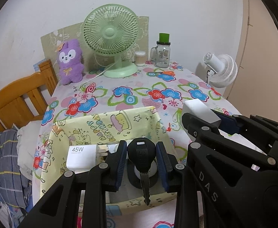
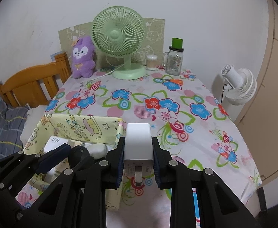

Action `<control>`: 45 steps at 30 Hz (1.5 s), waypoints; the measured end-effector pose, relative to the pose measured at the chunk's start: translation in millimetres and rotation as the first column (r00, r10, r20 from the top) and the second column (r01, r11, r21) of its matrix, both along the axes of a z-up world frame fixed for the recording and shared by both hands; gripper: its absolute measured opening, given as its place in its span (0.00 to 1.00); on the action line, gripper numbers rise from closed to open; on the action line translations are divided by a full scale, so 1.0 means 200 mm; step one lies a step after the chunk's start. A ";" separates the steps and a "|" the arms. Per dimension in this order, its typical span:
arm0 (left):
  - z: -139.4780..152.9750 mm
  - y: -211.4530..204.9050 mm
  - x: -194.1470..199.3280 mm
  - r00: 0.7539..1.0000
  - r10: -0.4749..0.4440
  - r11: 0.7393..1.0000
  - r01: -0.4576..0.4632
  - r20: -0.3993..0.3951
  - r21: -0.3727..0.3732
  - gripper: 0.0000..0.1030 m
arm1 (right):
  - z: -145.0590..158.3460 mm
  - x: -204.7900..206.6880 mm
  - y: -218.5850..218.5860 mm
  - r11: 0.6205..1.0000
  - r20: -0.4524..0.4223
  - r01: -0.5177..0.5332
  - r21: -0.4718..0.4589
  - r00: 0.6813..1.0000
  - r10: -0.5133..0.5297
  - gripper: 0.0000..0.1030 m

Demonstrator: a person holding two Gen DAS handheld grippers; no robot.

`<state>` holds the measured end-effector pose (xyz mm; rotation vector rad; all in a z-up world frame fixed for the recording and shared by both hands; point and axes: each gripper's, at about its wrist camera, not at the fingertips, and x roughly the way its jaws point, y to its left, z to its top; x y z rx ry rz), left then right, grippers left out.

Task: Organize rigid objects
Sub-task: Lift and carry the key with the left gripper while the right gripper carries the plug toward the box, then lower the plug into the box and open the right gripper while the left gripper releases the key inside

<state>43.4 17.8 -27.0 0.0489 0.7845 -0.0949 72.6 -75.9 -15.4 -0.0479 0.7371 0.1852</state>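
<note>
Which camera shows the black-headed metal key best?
The left wrist view: the black-headed metal key sits centred between the left gripper jaws, blade hanging over the yellow fabric basket. The right wrist view shows only its dark head, partly hidden.

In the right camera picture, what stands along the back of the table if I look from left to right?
Purple plush bunny → green fan → little tub of cotton swabs → glass jar with the green cap → then, off the table, the white fan.
</note>
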 end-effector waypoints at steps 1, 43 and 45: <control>0.00 0.01 0.00 1.000 0.003 1.000 -0.003 -0.002 -0.001 0.31 | -0.01 0.00 0.01 1.000 -0.002 -0.004 -0.002 1.000 0.004 0.28; -0.21 0.29 0.06 0.996 0.039 0.996 -0.044 -0.077 -0.071 0.68 | -0.23 0.12 0.34 0.993 -0.136 -0.122 -0.005 0.983 0.120 0.28; -0.22 0.30 0.06 0.995 0.040 0.995 -0.048 -0.089 -0.083 0.72 | -0.23 0.13 0.35 0.992 -0.140 -0.128 -0.002 0.982 0.127 0.28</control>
